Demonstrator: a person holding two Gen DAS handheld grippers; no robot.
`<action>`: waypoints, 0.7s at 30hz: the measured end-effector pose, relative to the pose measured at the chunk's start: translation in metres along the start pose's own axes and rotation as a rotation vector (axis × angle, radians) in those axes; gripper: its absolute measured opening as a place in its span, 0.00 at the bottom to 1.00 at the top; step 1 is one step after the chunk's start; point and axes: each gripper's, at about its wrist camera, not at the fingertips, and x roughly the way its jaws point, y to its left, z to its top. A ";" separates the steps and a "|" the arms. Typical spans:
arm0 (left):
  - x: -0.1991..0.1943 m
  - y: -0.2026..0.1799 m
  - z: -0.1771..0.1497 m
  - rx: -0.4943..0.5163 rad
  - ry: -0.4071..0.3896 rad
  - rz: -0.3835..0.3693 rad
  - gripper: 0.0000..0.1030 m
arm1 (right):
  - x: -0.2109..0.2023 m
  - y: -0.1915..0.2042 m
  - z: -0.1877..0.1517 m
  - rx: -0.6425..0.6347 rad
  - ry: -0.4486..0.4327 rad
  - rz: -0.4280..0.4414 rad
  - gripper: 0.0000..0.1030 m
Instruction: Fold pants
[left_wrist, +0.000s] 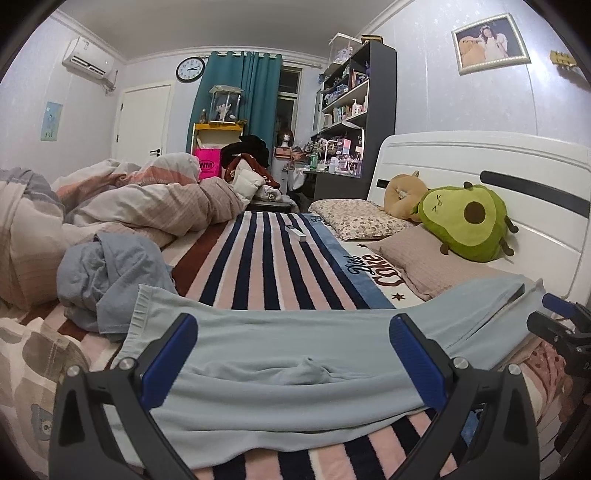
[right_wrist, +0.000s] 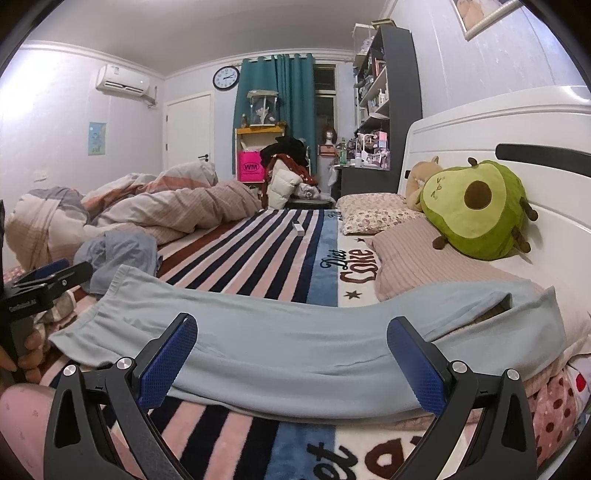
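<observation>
Light blue pants lie flat across the striped blanket, stretched left to right, waistband at the left; they also show in the right wrist view. My left gripper is open just above the pants, fingers wide and holding nothing. My right gripper is open over the pants nearer the leg end, empty. The right gripper shows at the right edge of the left wrist view; the left gripper shows at the left edge of the right wrist view.
A crumpled blue garment lies left of the waistband. A bunched duvet fills the back left. Pillows, an avocado plush and the white headboard stand at the right. A small white remote lies on the blanket.
</observation>
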 end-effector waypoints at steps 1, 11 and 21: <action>0.000 -0.002 0.000 0.005 0.000 0.001 0.99 | -0.001 0.000 -0.001 -0.002 -0.001 -0.003 1.00; -0.003 -0.002 0.000 0.011 0.010 0.011 0.99 | -0.005 -0.002 -0.003 0.002 -0.005 -0.002 1.00; -0.002 -0.002 0.000 0.013 0.017 0.018 0.99 | -0.008 -0.001 -0.004 0.008 0.000 0.006 1.00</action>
